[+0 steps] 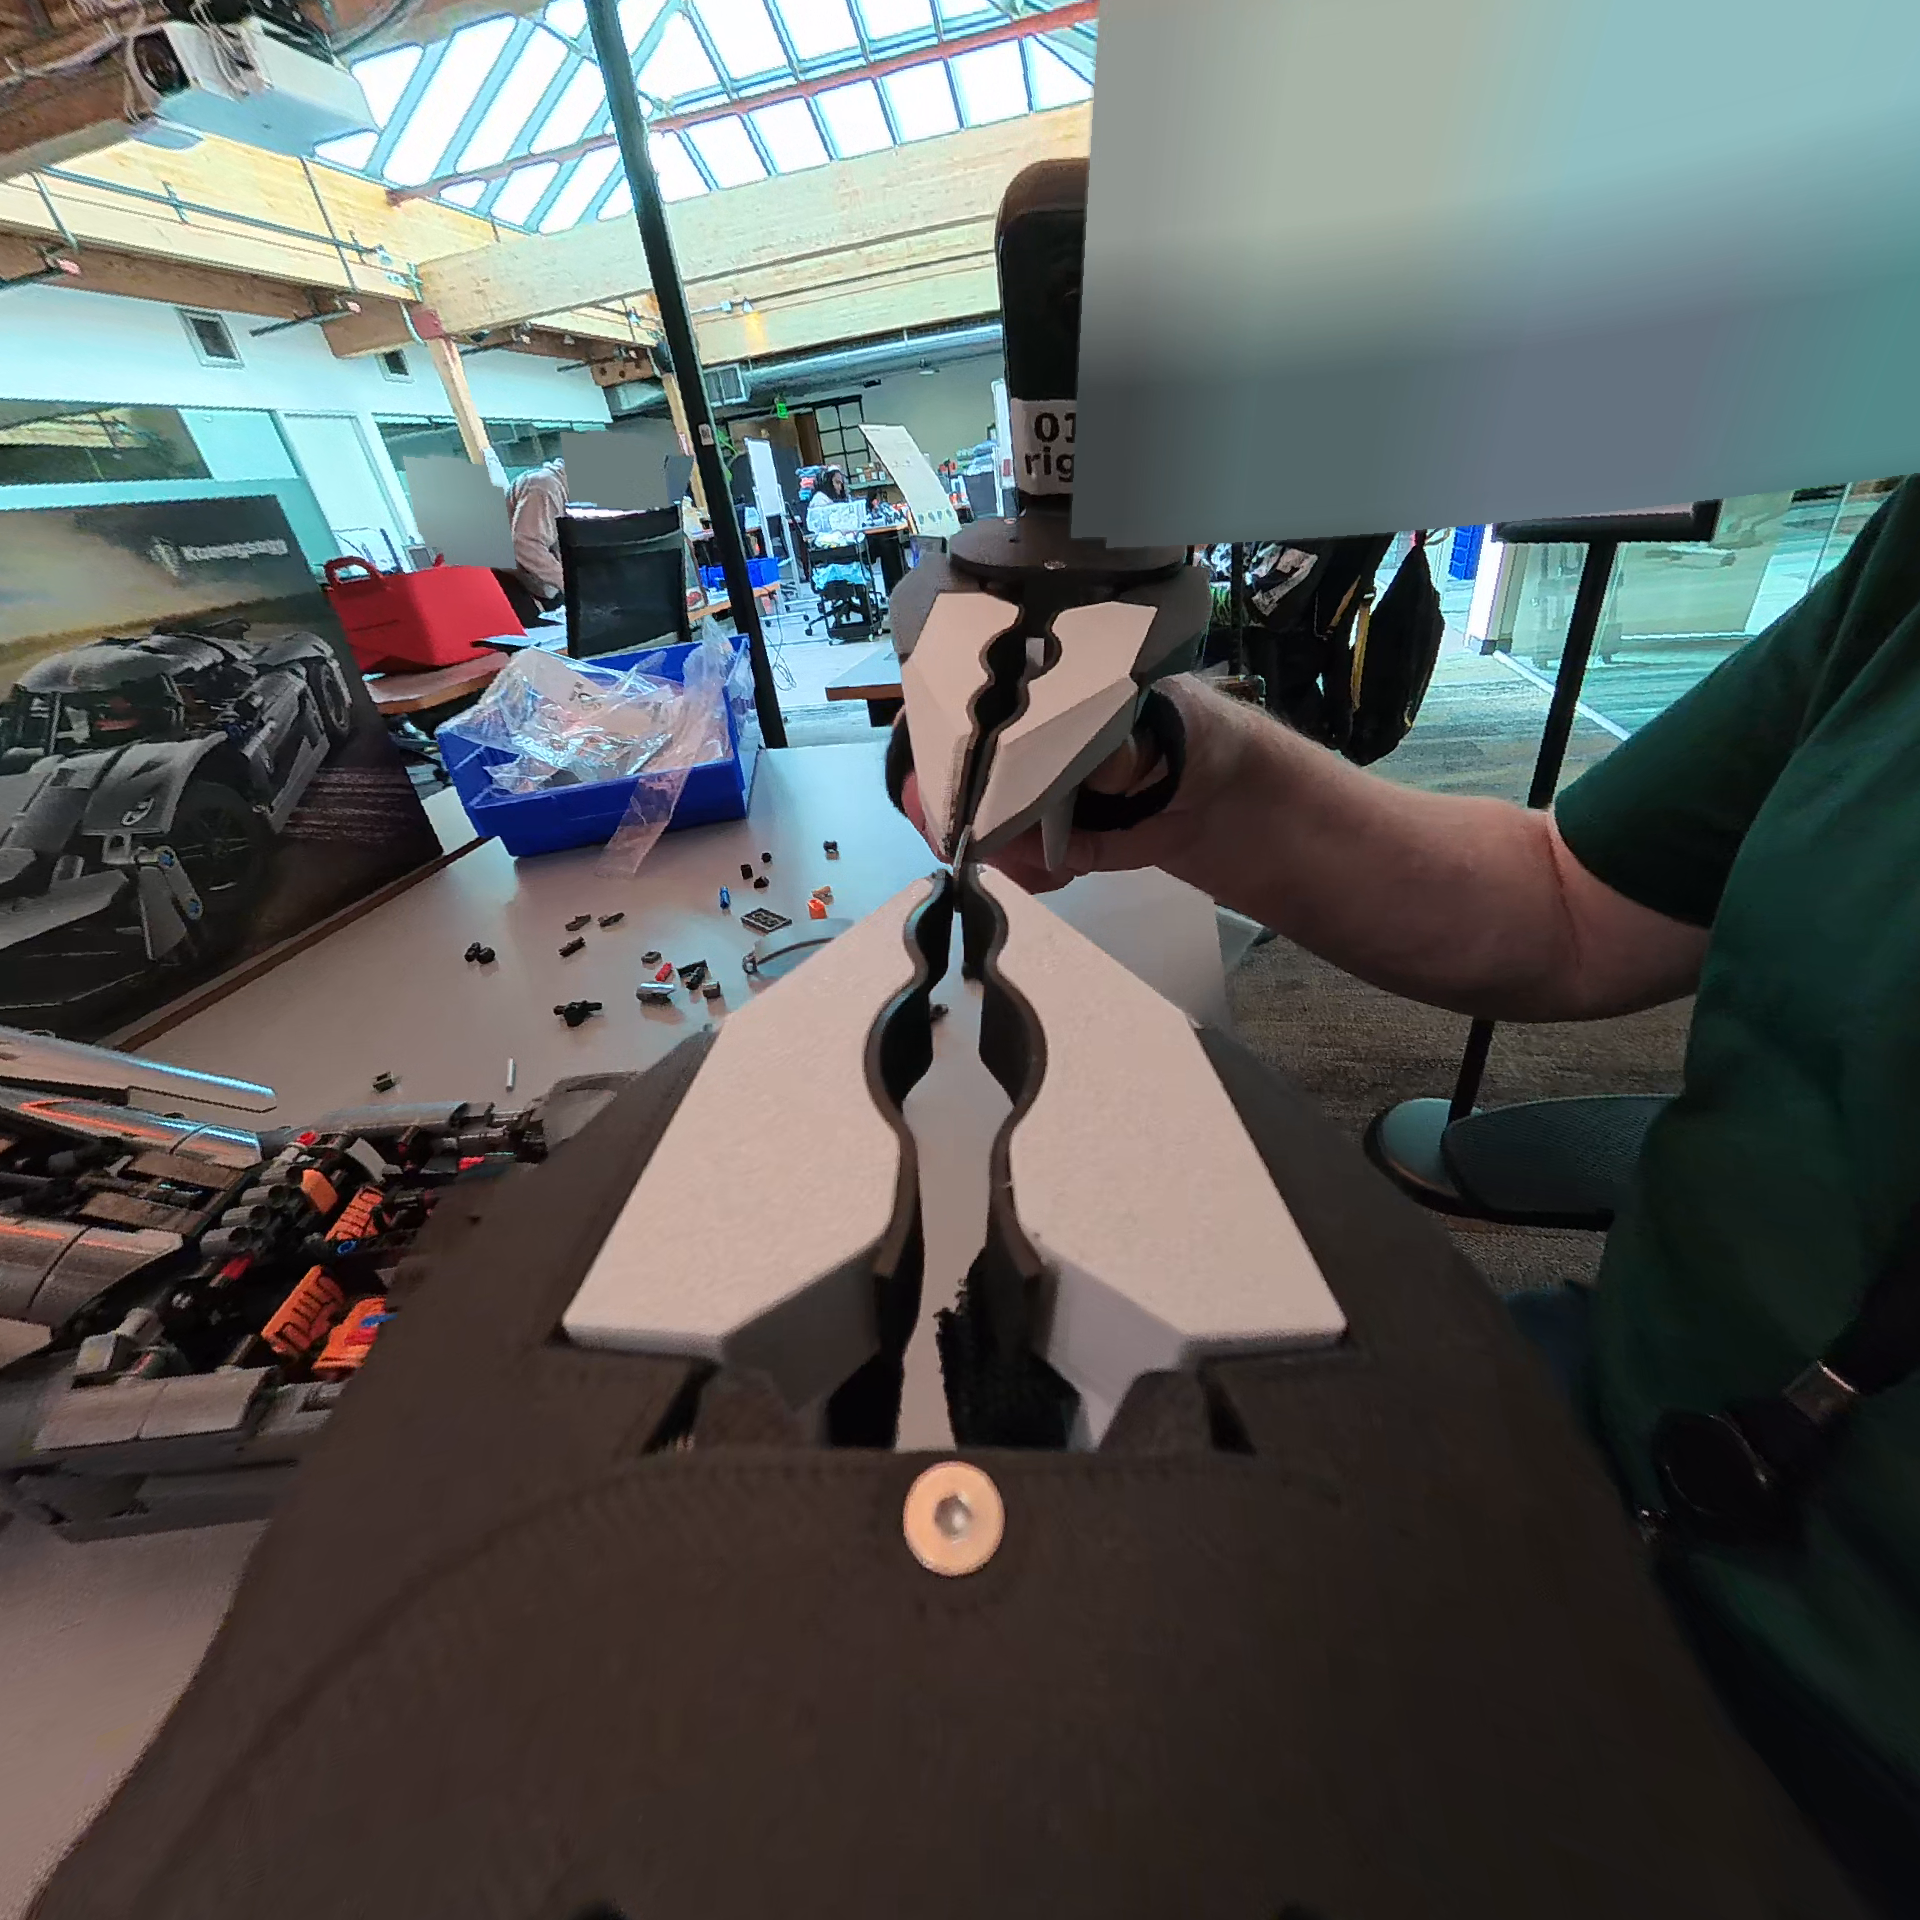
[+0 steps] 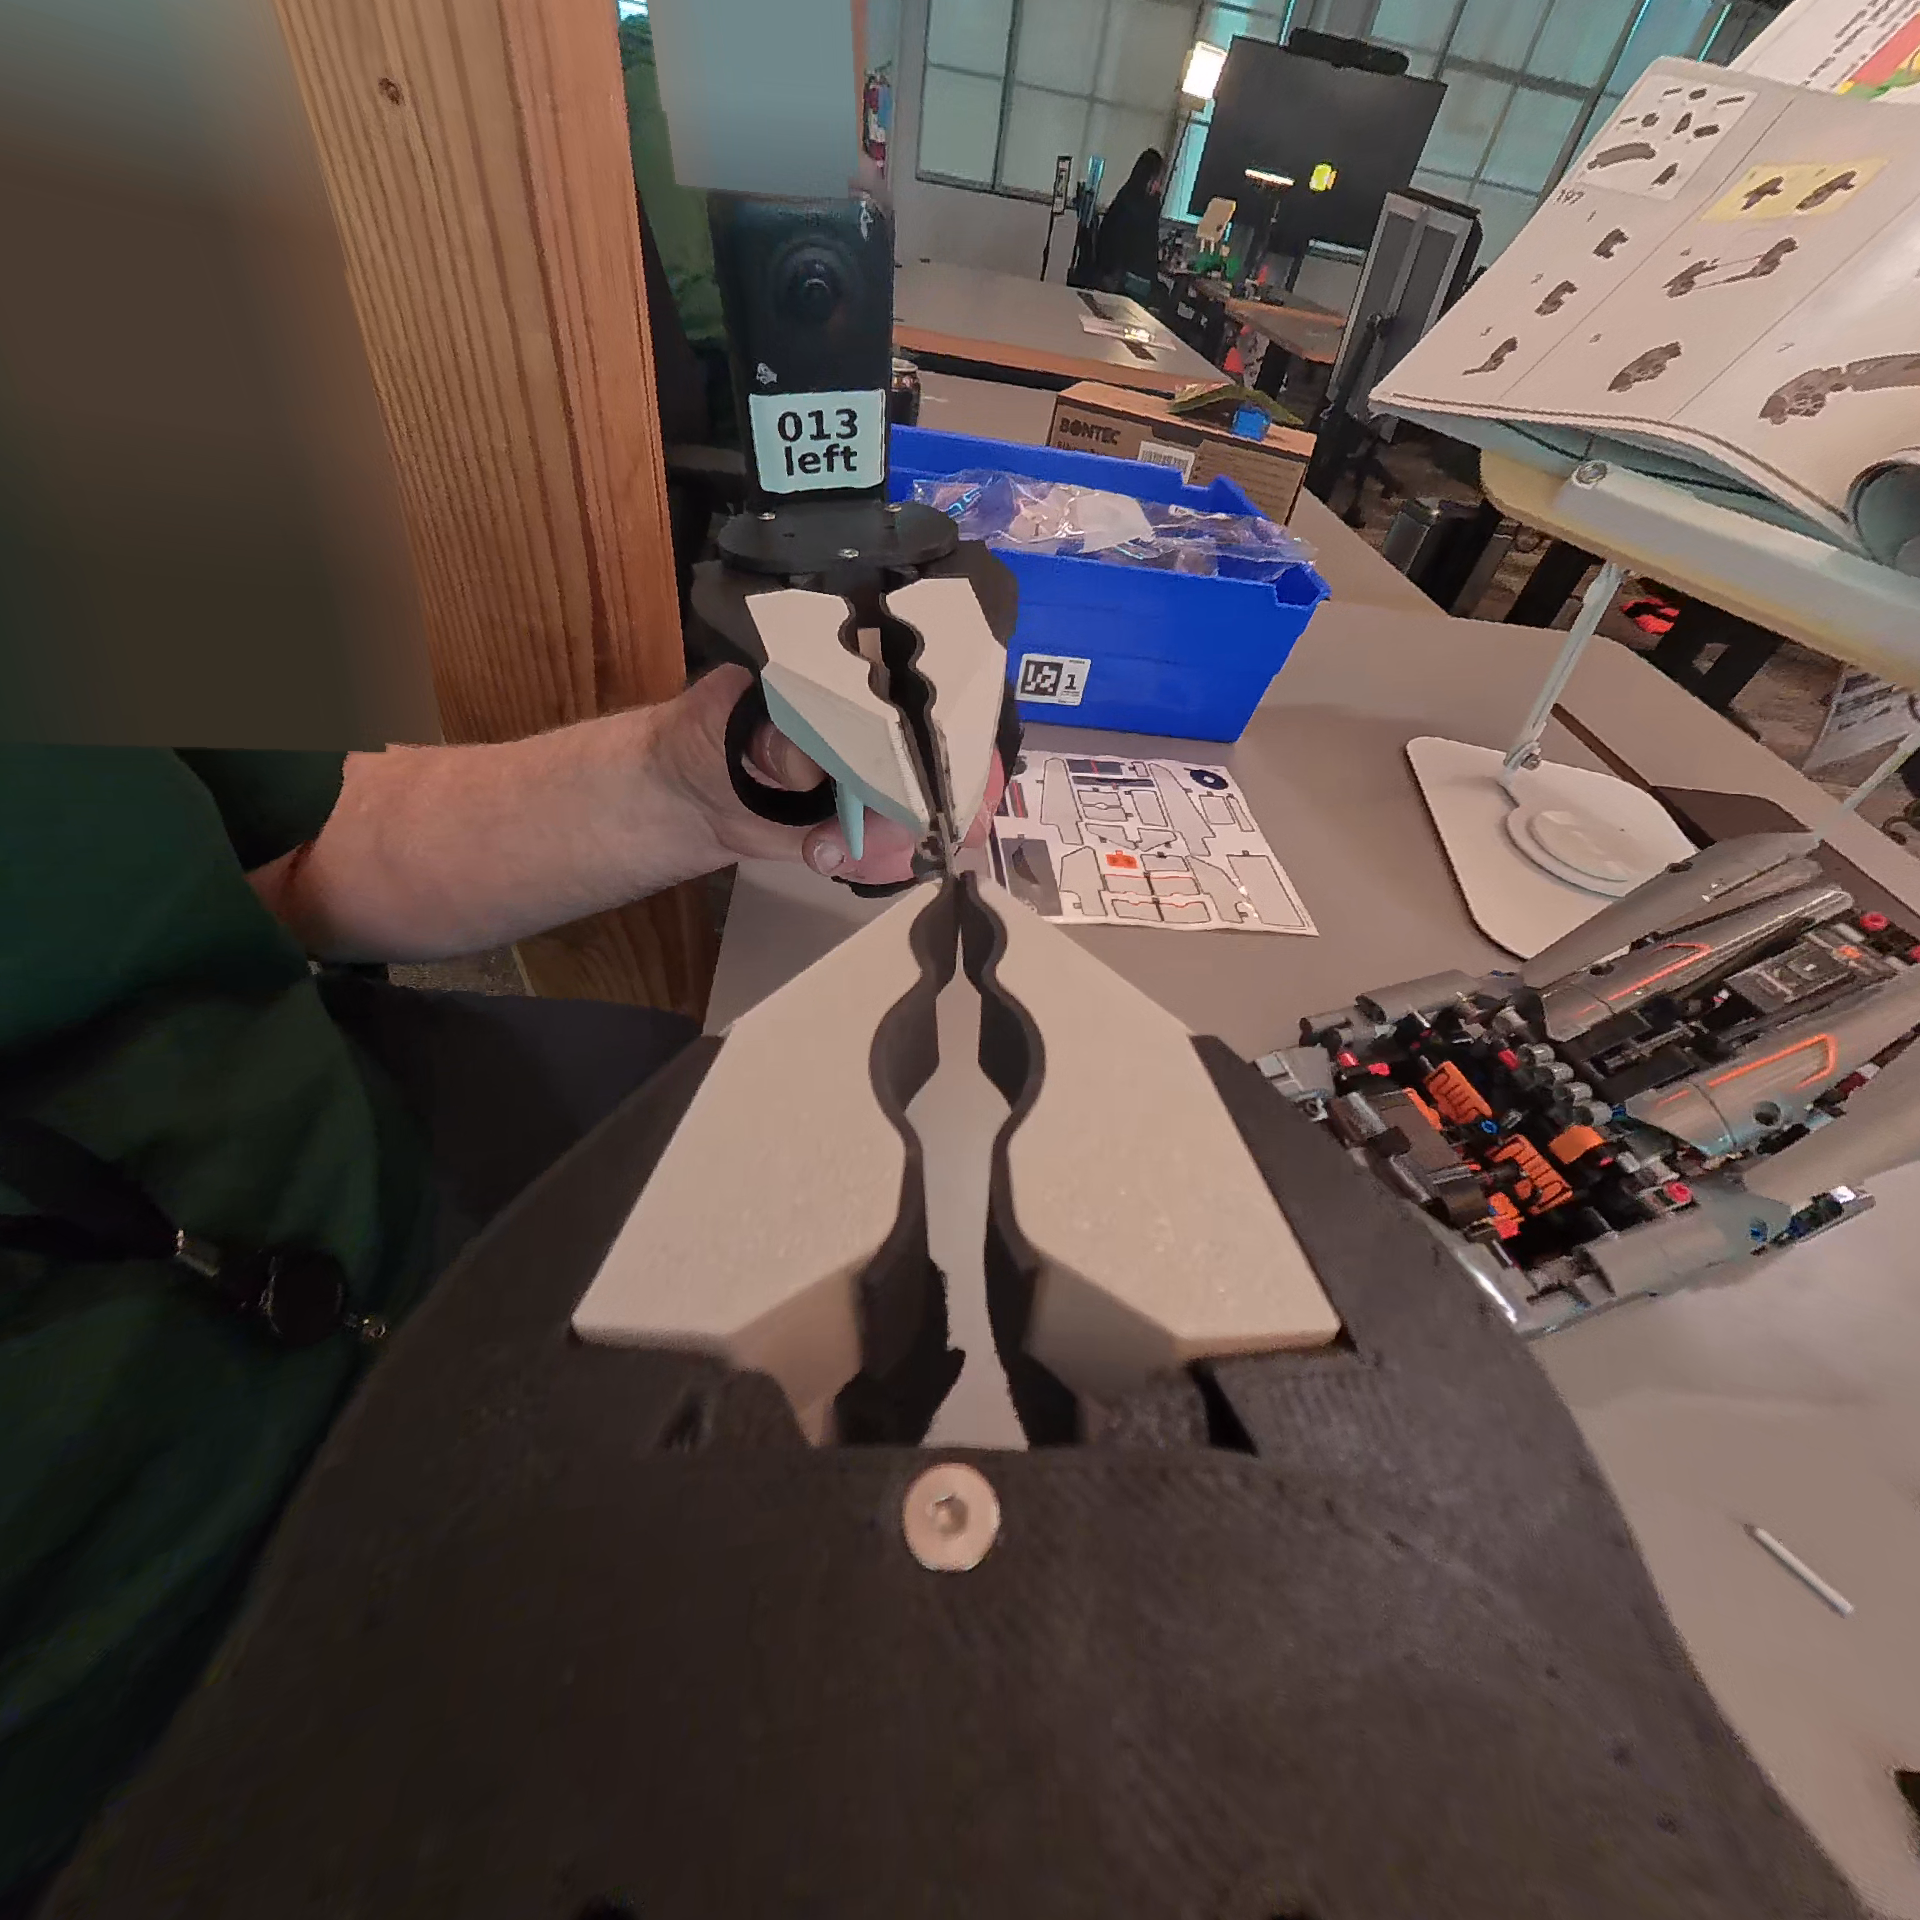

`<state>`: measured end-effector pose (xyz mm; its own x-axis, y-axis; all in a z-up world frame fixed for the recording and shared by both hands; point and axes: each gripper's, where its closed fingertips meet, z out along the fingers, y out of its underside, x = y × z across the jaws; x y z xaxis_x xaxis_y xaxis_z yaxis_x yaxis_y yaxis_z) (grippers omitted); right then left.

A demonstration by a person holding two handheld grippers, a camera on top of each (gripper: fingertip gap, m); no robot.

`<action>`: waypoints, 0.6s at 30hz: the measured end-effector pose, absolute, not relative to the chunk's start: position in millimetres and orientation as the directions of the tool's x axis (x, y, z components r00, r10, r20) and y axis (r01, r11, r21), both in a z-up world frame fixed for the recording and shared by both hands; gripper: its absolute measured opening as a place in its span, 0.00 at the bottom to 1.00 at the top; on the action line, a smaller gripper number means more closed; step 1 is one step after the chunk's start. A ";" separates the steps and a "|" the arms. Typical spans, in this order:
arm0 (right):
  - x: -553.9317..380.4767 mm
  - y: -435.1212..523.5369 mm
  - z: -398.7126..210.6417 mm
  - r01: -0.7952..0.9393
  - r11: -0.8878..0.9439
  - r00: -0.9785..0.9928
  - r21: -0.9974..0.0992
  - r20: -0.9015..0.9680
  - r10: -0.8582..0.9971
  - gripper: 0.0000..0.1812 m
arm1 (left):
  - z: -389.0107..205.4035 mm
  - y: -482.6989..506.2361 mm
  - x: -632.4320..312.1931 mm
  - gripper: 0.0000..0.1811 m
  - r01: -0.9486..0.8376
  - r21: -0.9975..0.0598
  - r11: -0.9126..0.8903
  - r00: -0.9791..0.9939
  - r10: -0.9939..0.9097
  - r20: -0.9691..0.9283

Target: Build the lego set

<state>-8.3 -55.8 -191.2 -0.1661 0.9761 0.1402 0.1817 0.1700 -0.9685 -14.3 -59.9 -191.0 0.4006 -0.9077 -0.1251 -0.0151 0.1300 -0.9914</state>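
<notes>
Above the table point(image 1: 416, 997), both grippers pinch one small piece point(image 1: 960, 847).

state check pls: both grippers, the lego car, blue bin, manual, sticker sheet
left gripper: shut, tip to tip with the right, small part between
right gripper: shut likewise
small part: pinched, too small to identify
lego car: partly built, internals exposed
blue bin: holds plastic bags
instruction book: open on stand
sticker sheet: flat on table
</notes>
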 end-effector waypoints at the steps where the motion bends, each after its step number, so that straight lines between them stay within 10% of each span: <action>1: -6.5 -57.1 -193.7 0.185 0.168 -0.167 -0.968 0.137 0.976 0.00 | -193.3 -61.2 -12.4 0.00 -0.023 -0.992 0.123 0.397 -0.910 -0.122; 18: 13.3 -76.1 -246.3 0.261 0.098 -0.181 -0.960 0.051 0.982 0.00 | -249.0 -80.9 8.0 0.00 -0.243 -0.969 0.033 0.397 -0.909 -0.130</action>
<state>13.3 -76.1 -246.3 -0.1808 0.9822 0.0513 0.2609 0.0982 -0.9604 8.0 -80.9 -249.0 0.3968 -0.9086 -0.1302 -0.2430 0.0328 -0.9695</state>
